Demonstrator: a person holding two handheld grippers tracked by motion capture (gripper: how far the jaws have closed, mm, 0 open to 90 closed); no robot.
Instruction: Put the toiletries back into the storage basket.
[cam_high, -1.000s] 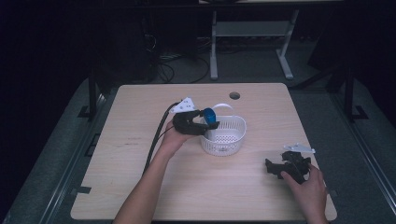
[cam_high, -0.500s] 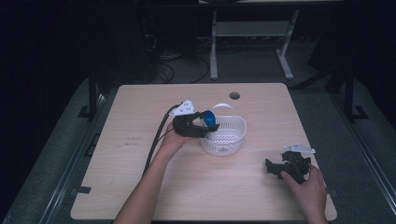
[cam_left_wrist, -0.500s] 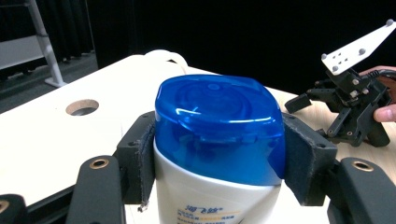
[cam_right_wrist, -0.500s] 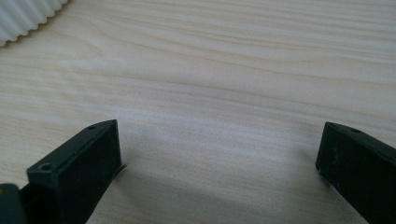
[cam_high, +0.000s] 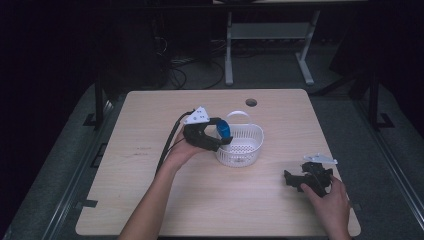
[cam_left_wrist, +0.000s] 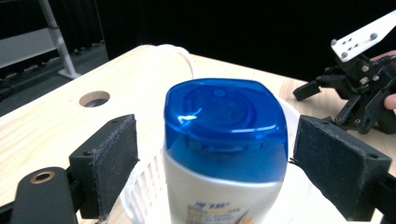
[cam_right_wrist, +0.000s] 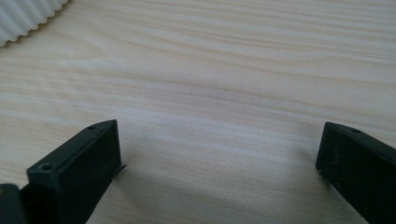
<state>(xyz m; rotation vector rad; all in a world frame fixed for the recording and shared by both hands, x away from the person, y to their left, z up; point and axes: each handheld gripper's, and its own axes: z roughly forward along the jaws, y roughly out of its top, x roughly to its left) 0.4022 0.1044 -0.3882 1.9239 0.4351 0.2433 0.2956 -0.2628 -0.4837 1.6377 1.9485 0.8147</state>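
On the wooden table (cam_high: 150, 200), the bottle (cam_left_wrist: 226, 154) has been set upright in the white basket (cam_high: 245, 147) and just let go by the opening left gripper (cam_left_wrist: 215, 161), while the right gripper (cam_right_wrist: 219, 158) is rested open nearby.

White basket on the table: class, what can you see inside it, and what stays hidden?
The white basket holds a bottle with a blue cap, standing between the open pads of the left gripper. The bottle's lower part and the basket floor are covered.
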